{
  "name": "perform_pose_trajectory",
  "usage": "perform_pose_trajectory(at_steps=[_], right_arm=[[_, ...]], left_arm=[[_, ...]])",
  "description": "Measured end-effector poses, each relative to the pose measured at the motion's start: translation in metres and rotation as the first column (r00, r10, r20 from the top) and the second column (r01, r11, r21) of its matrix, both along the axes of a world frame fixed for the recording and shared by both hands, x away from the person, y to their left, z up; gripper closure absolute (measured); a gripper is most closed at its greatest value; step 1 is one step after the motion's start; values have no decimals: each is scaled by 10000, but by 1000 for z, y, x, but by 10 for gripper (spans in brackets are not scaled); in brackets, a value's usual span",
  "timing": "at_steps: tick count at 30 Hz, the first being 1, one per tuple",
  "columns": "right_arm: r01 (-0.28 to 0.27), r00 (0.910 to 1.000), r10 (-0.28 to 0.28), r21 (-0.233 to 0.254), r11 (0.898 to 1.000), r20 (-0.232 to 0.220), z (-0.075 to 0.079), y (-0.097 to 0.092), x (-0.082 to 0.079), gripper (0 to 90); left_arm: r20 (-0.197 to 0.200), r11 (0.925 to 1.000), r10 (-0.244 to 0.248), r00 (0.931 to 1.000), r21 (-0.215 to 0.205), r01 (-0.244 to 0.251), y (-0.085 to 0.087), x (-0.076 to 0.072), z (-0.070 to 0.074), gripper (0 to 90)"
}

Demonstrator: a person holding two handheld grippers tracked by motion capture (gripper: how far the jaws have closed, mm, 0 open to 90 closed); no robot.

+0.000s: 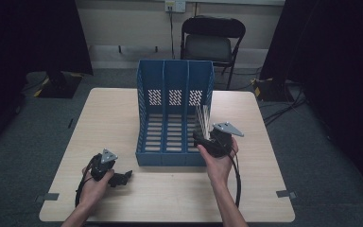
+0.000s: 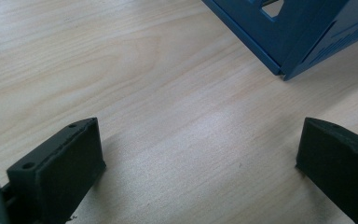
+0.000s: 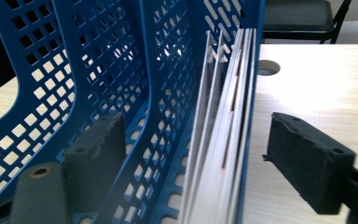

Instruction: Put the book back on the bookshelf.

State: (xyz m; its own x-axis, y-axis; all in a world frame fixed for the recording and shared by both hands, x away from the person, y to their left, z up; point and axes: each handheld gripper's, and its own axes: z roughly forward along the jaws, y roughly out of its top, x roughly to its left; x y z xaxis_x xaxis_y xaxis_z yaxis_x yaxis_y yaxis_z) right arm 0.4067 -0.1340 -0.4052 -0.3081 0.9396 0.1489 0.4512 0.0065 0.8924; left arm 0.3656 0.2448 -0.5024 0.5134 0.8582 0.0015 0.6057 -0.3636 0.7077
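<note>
Booklets point(image 3: 221, 140), thin white stack: we find them upright in the rightmost compartment of the blue file rack point(image 1: 174, 113) on the desk point(image 1: 118, 123). Right hand-held gripper point(image 3: 200, 163) straddles them, jaws spread, not pressing; we withdraw straight back. Left hand-held gripper point(image 2: 200, 172) rests agape, empty.

Both grippers, left point(image 1: 121, 178) low and right point(image 1: 202, 140) apparently raised, hold jaws apart.

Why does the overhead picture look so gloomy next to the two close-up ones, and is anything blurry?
High view: dim, with dark curtains at both sides, though the table and blue file rack read clearly. Left gripper view: bright, soft glare on the wood, near jaws slightly soft. Right gripper view: tabletop washed out at right; the sheets in the rack blur toward the bottom edge.
</note>
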Motion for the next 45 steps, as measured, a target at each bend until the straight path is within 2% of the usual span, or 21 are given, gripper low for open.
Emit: perform_pose_trajectory(at_steps=[8, 15, 20, 26, 31, 37, 41, 45], right_arm=[[-658, 9977, 659, 84, 9978, -183, 5, -13, -9, 143], [-1452, 9886, 1465, 352, 9888, -355, 3, -30, -22, 143], [-1523, 9864, 1547, 454, 9873, -550, 0, -44, -30, 144], [-1545, 9847, 1567, 342, 9874, -768, -6, -61, -40, 144], [-1592, 9822, 1588, 40, 9872, -1008, -14, -72, -48, 146], [-1649, 9792, 1626, -88, 9863, -1214, -21, -86, -60, 146], [-1893, 9748, 1847, -255, 9816, -1250, -25, -95, -66, 148], [-1760, 9745, 1676, -450, 9834, -1488, -34, -105, -69, 148]], left_arm=[[7, 10000, 4, 10000, -10, -4, 0, 0, 0, 0], [8, 10000, -2, 10000, -22, 2, 0, 0, 0, 0], [-23, 9999, -96, 10000, 39, 97, 1, 0, 0, 0], [-17, 9998, -164, 9999, 58, 164, 1, 0, 0, 0], [-24, 9998, -188, 9998, 57, 188, 2, 0, 0, 0], [21, 9999, -132, 9999, -8, 132, 2, -1, 0, 0], [13, 9999, -149, 9999, 10, 149, 3, -1, 0, 0], [16, 9999, -144, 9999, 8, 144, 3, -1, 0, 0]])
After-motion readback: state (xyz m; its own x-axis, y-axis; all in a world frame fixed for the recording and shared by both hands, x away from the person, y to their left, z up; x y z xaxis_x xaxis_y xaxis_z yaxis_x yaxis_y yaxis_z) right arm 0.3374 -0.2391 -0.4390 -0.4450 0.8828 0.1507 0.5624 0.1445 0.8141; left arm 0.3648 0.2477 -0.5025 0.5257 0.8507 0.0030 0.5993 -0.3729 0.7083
